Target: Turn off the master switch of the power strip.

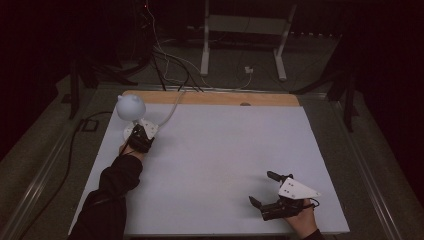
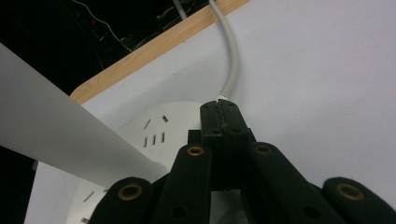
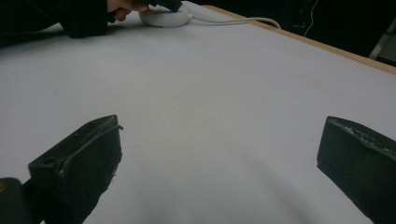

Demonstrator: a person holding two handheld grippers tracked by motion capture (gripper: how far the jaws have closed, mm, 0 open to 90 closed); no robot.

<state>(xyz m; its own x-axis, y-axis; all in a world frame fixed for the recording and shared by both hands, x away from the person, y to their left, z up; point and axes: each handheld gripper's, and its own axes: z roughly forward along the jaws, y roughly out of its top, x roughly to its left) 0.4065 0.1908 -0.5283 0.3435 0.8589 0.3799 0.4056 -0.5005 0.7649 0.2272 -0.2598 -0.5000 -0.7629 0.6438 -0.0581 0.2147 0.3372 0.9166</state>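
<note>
At the table's far left stands a white lamp with a round head (image 1: pixel 131 106) on a round white base (image 2: pixel 154 123) that has socket slots in its top. My left gripper (image 2: pixel 219 116) is shut, and its closed tips lie over the base's rim where the white cable (image 2: pixel 232 60) leaves it. In the high view the left gripper (image 1: pixel 145 131) sits right at the lamp's foot, held by a hand in a dark sleeve. My right gripper (image 1: pixel 264 188) stands open near the front right, low over the bare white tabletop (image 3: pixel 210 84), with nothing between its jaws.
The tabletop (image 1: pixel 215 150) has a wooden strip (image 1: pixel 210 98) along its far edge, and the lamp cable (image 1: pixel 172 107) runs over it. Beyond it are floor cables and the white legs of a frame (image 1: pixel 205 50). A black cable (image 1: pixel 70 150) trails left of the table.
</note>
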